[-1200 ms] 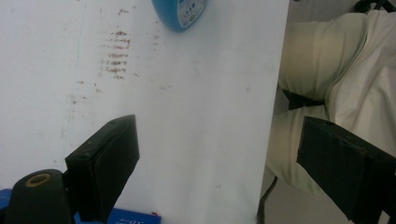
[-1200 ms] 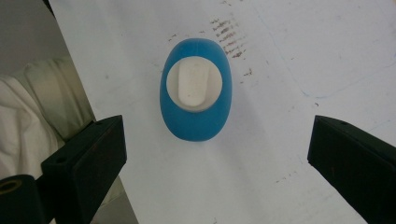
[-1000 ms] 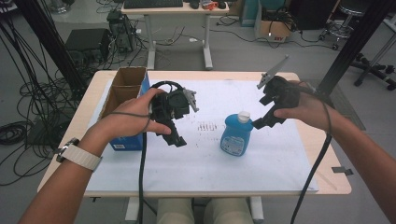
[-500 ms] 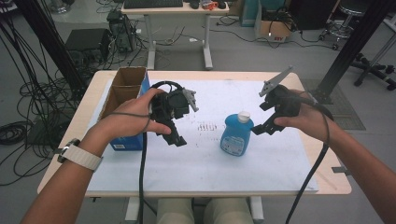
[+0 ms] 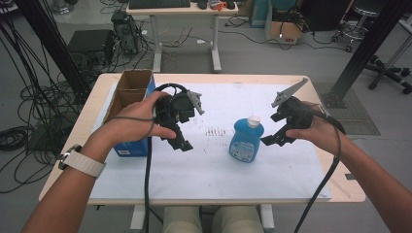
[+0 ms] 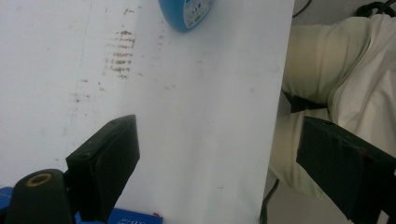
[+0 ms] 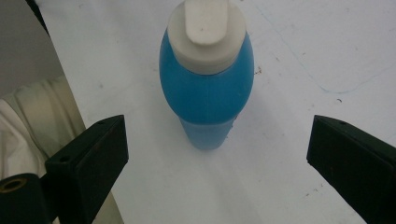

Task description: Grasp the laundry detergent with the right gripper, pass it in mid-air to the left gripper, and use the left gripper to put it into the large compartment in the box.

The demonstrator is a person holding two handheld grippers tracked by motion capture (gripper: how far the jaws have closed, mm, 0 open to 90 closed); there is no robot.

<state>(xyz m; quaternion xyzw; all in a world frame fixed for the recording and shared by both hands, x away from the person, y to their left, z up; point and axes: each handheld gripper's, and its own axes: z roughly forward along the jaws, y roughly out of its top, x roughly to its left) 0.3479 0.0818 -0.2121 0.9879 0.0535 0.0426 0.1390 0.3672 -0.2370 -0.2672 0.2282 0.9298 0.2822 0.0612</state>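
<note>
Whereas it hung higher a second ago, the right gripper (image 5: 272,133) has dropped beside the blue bottle (image 5: 246,141), jaws spread. Left gripper (image 5: 180,132): unmoved, jaws spread; bottle label illegible

A blue bottle (image 5: 247,140) with a white cap is standing upright on the white sheet (image 5: 214,165). The right gripper (image 5: 275,139) is hovering just beside it, jaws spread. The left gripper (image 5: 180,141) is hanging near the blue box (image 5: 130,146), well apart from the bottle.
</note>
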